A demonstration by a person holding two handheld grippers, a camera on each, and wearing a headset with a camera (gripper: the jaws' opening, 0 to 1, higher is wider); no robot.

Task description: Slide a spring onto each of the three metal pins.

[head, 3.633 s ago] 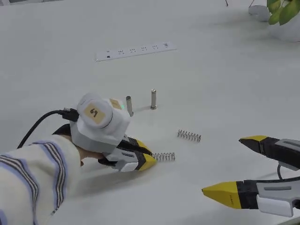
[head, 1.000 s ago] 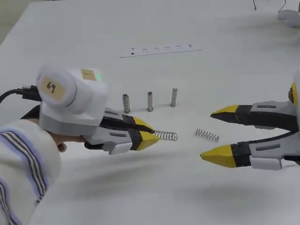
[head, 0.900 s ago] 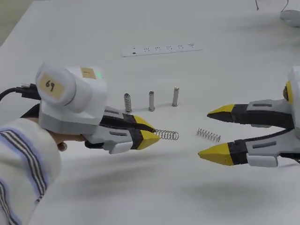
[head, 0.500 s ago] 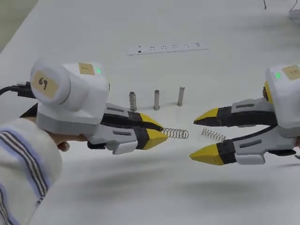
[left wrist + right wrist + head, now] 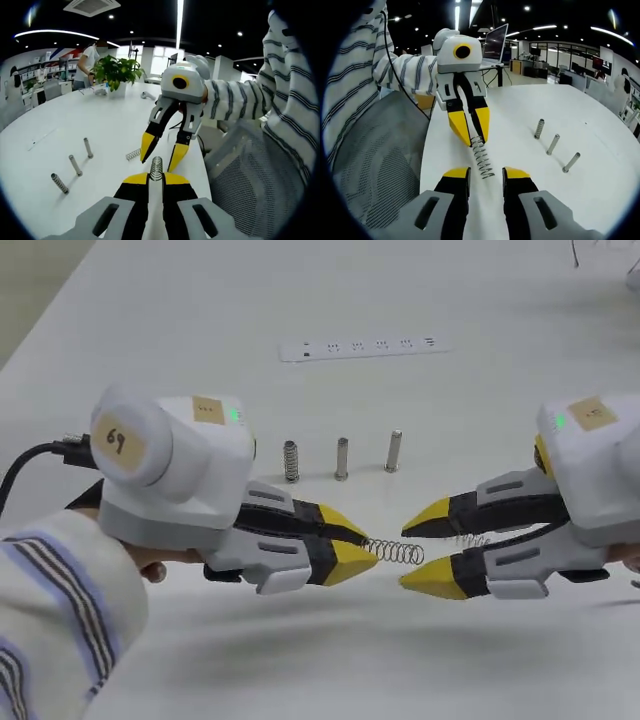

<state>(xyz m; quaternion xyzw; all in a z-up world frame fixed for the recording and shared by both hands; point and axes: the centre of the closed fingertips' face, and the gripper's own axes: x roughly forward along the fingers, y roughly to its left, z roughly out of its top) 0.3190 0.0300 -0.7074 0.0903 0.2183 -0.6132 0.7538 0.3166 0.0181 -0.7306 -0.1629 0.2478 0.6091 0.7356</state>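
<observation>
My left gripper (image 5: 364, 548) is shut on one end of a spring (image 5: 396, 552), held level above the white table. My right gripper (image 5: 421, 553) faces it, open, with the spring's free end between its jaws. In the left gripper view the spring (image 5: 157, 167) sticks out of my shut left gripper (image 5: 157, 178). In the right gripper view the spring (image 5: 481, 157) reaches into my open right gripper (image 5: 486, 174). Three metal pins stand in a row: the left pin (image 5: 291, 461) carries a spring, while the middle pin (image 5: 342, 458) and right pin (image 5: 394, 451) are bare.
A second loose spring (image 5: 133, 154) lies on the table under the right gripper. A white power strip (image 5: 360, 346) lies behind the pins. A potted plant (image 5: 116, 75) stands at the table's far end. A mesh chair (image 5: 375, 150) is beside the table edge.
The left gripper has lifted a spring off the table and carried it right. The right gripper has moved left until its open jaws flank the spring's free end.
</observation>
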